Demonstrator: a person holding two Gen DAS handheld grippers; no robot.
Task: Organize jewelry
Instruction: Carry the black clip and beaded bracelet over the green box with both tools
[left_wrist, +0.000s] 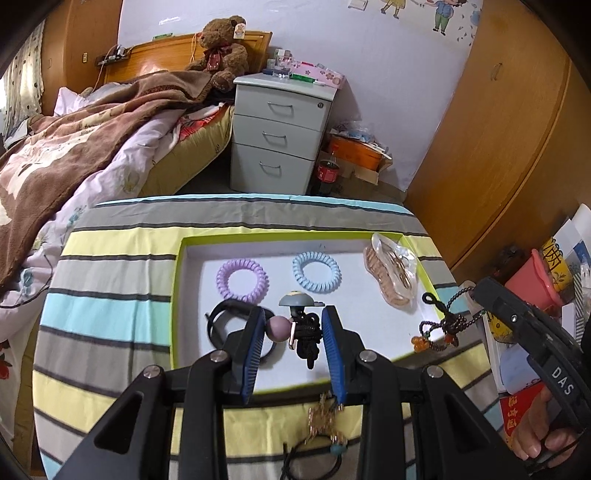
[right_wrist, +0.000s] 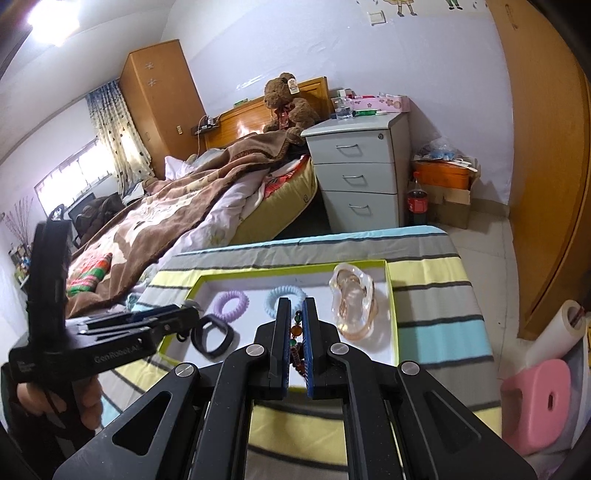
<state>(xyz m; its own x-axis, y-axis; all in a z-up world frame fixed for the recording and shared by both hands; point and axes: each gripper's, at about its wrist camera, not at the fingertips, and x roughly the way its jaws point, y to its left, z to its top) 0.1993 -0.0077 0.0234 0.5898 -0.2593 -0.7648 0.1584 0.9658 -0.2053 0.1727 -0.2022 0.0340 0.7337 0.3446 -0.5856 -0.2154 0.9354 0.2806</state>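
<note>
A white tray with a lime rim (left_wrist: 177, 295) lies on the striped table. In it are a purple coil hair tie (left_wrist: 242, 279), a blue coil hair tie (left_wrist: 316, 271), a clear peach hair claw (left_wrist: 393, 275) and a black band (left_wrist: 218, 323). My left gripper (left_wrist: 293, 325) is open over the tray, with a black cord charm with a mauve ball (left_wrist: 304, 338) between its pads. My right gripper (right_wrist: 295, 314) is shut on a beaded necklace with orange beads (right_wrist: 297, 332), which hangs over the tray's right corner in the left wrist view (left_wrist: 443, 328).
A gold chain piece with a black elastic (left_wrist: 327, 428) lies on the cloth in front of the tray. A bed (left_wrist: 74, 147) is to the left and a grey drawer unit (left_wrist: 280, 136) behind. A pink stool (right_wrist: 535, 402) and clutter stand at the right.
</note>
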